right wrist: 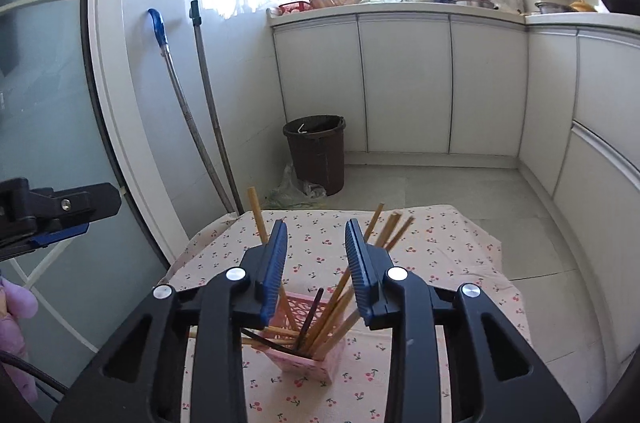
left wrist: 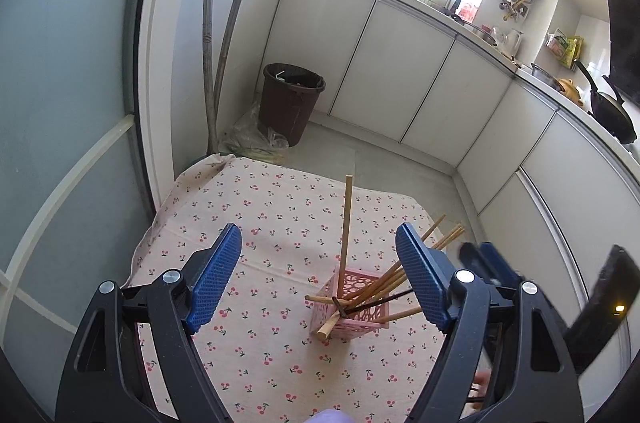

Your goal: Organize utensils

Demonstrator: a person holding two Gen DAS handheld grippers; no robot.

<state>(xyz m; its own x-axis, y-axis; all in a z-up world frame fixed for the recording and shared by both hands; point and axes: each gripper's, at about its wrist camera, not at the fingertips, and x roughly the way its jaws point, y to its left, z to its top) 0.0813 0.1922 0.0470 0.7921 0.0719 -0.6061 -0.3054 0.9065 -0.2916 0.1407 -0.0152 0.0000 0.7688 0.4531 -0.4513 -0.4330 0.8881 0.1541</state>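
Note:
A pink perforated utensil holder (left wrist: pixel 360 327) (right wrist: pixel 320 363) stands on a cherry-print tablecloth (left wrist: pixel 260 207) (right wrist: pixel 440 243). Several wooden chopsticks (left wrist: pixel 380 283) (right wrist: pixel 340 299) and one dark stick lean in it at mixed angles; one wooden stick (left wrist: pixel 346 223) stands nearly upright. My left gripper (left wrist: pixel 319 229) hovers above the cloth, open wide, nothing between its blue pads; the holder sits below, nearer its right finger. My right gripper (right wrist: pixel 316 223) is just above the holder, its jaws apart with a clear gap and nothing gripped. Its fingers hide the lower parts of some sticks.
A brown bin (left wrist: pixel 292 99) (right wrist: pixel 318 151) stands on the floor beyond the table's far edge. Two mop handles (left wrist: pixel 212 63) lean against the wall by the glass door. White cabinets (right wrist: pixel 404 83) line the back and right. A purple-gloved hand (right wrist: pixel 16 303) shows at the left.

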